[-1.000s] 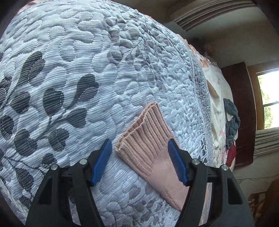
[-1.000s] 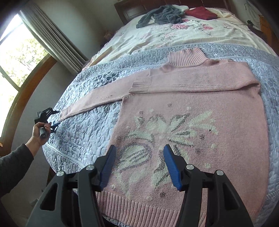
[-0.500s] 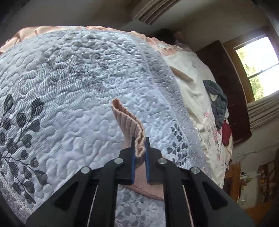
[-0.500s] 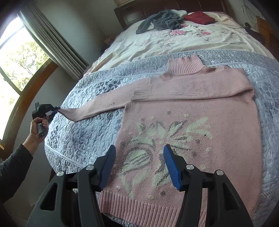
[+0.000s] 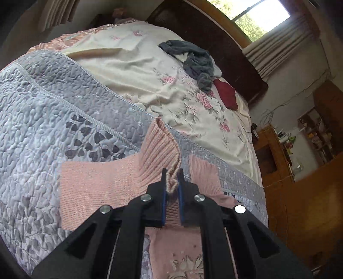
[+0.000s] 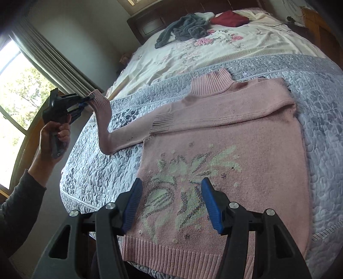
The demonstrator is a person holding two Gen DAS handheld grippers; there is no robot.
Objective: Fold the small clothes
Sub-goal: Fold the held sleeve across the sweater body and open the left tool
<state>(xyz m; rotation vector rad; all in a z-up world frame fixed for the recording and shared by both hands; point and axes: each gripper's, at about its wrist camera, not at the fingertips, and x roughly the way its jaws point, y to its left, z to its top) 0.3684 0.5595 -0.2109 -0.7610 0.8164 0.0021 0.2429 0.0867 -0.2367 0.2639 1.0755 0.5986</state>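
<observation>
Jaws tight around sleeve cuff [image 5: 171, 184]

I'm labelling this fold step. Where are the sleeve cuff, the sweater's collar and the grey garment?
sleeve cuff [image 5: 159, 150], left wrist view, ribbed band above the fingers.
sweater's collar [image 6: 210, 84], right wrist view, middle of ribbed neck.
grey garment [image 6: 182, 30], right wrist view, crumpled middle.

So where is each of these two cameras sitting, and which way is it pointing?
Left wrist view: rides the left gripper, lifted above the quilt, looking along the fingers across the bed to the headboard; the gripper shows shut on the sleeve cuff.
Right wrist view: rides the right gripper, open, looking over the pink sweater; the left hand and dark sleeve show.
Shared: sweater, quilt, grey clothes, red garment.
</observation>
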